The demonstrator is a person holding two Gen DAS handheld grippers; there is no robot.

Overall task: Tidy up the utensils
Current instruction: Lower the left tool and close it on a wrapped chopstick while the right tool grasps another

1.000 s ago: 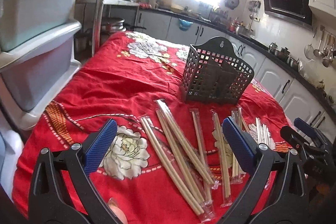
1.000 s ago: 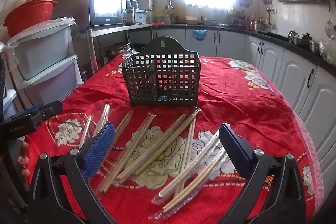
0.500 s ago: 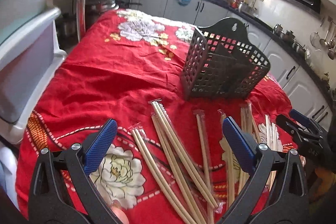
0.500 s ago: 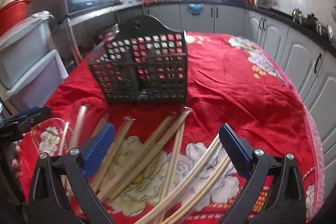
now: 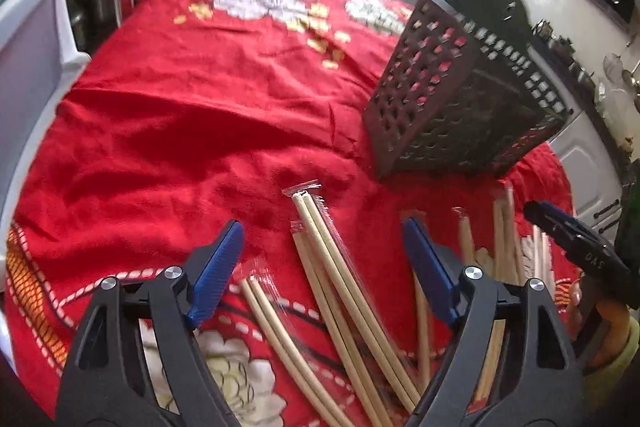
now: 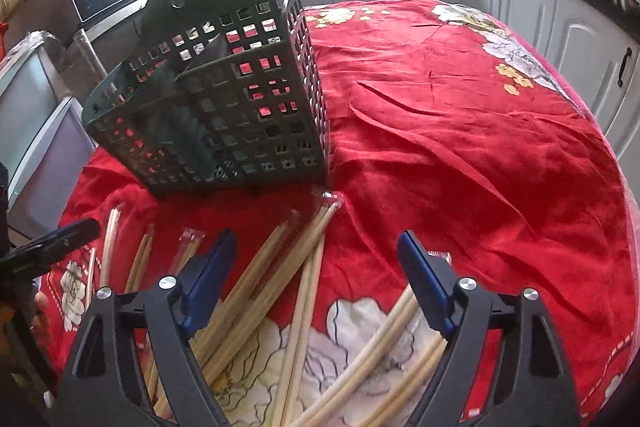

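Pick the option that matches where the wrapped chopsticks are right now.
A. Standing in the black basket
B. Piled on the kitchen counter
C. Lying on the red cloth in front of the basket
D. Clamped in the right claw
C: the wrapped chopsticks lie scattered on the red floral tablecloth in front of the black perforated basket, while the right claw and left claw are both open and hold nothing.

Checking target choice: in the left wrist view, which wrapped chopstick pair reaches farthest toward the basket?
The wrapped pair between the open left tool: its tip lies closest to the basket.
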